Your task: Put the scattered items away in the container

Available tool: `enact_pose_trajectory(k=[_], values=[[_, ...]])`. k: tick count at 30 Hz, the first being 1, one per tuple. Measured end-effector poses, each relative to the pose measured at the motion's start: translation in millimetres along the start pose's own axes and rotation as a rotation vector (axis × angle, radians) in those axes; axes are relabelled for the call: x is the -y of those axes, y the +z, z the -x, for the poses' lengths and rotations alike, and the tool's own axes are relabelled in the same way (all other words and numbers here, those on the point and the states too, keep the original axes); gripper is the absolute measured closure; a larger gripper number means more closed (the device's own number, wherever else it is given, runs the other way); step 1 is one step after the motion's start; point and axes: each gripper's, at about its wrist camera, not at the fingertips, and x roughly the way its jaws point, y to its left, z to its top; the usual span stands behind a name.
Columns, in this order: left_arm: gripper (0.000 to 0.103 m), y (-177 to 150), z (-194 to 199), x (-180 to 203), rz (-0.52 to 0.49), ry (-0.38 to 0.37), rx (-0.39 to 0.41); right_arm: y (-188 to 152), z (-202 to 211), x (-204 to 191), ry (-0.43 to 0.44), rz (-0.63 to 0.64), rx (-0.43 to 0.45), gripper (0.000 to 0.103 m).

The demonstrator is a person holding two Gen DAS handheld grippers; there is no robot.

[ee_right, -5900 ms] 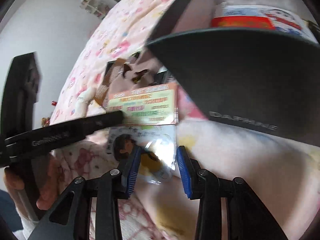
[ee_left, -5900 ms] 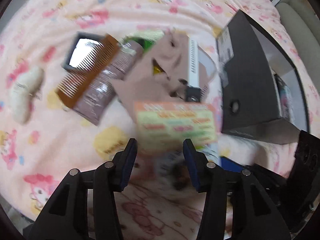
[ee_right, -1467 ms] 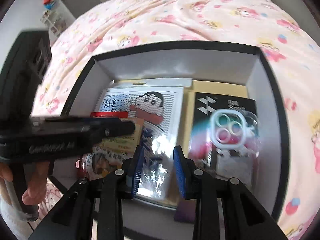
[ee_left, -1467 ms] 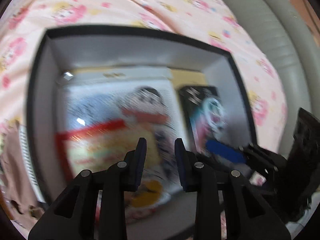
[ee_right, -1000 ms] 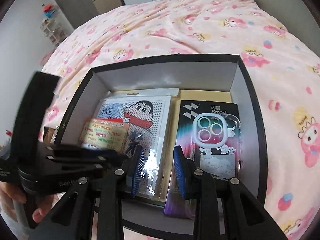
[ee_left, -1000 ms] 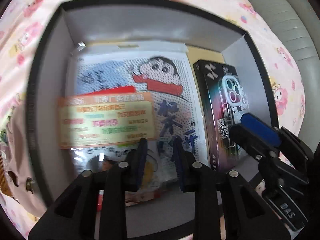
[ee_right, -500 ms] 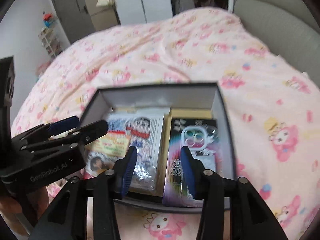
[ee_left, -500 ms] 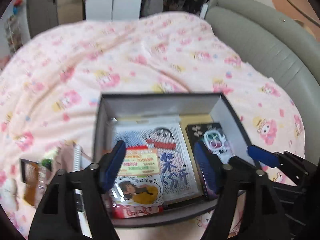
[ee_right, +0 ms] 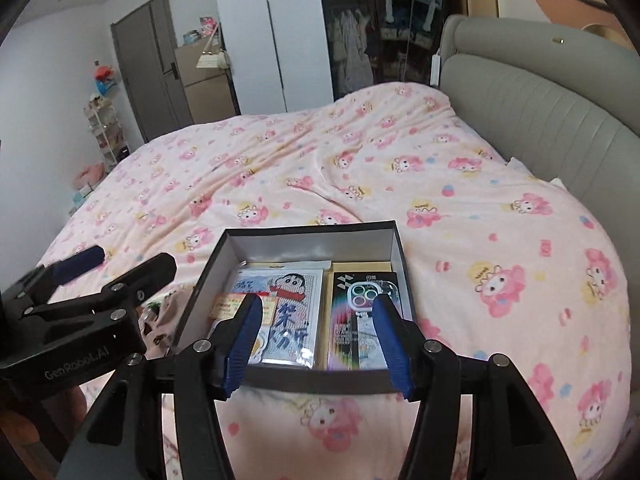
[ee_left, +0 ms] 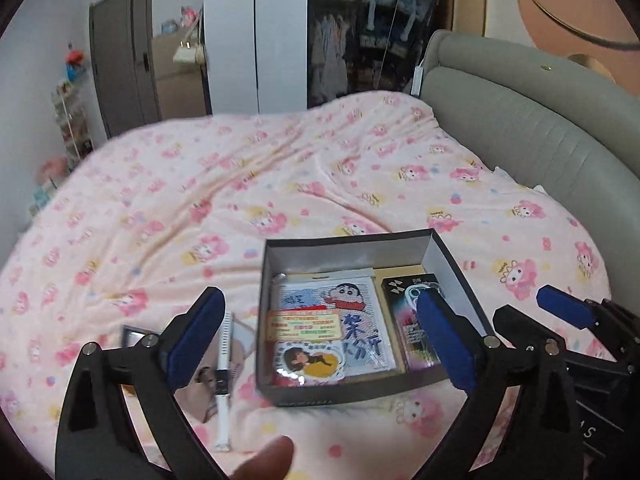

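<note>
A black box (ee_left: 264, 280) (ee_right: 394, 240) sits on the pink bed. Inside lie a cartoon pack (ee_left: 340, 300) (ee_right: 288, 292), an orange-green card (ee_left: 306, 325), a sticker sheet (ee_left: 308, 362) and a phone case pack (ee_left: 408, 320) (ee_right: 364, 312). My left gripper (ee_left: 320, 340) is open and empty, raised above the box's near side. My right gripper (ee_right: 316, 344) is open and empty, also above the near side. A white pen-like item (ee_left: 224, 360), a brown cloth (ee_left: 200, 384) and a mirror (ee_left: 136, 334) lie left of the box.
The pink patterned blanket (ee_left: 240, 184) covers the bed. A grey padded headboard (ee_left: 540, 120) (ee_right: 540, 108) runs along the right. A door, wardrobe and shelf stand at the far wall. A fingertip (ee_left: 264, 460) shows at the bottom of the left wrist view.
Both grippers have lifted up and back from the box and opened wide. The orange-green card and sticker sheet now lie inside the box.
</note>
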Motion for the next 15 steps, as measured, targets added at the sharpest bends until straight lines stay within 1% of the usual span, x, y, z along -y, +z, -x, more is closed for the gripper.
enact_pose_trajectory(k=[2, 4, 8, 12, 15], values=[[0.005, -9, 19, 4, -0.011, 0.011, 0.044, -10, 13, 1, 0.02, 0.0, 0.007, 0.047], [0.003, -21, 32, 6, -0.017, 0.019, 0.059, -22, 22, 4, 0.016, -0.019, 0.013, 0.045], [0.002, -43, 48, 11, -0.039, -0.003, 0.041, -41, 34, 7, 0.019, -0.03, 0.015, 0.045], [0.002, -60, 55, 12, -0.042, 0.013, 0.031, -55, 38, 5, 0.021, -0.028, 0.013, 0.045], [0.002, -67, 52, 8, -0.022, -0.017, 0.0, -63, 37, 2, 0.023, -0.031, 0.001, 0.045]])
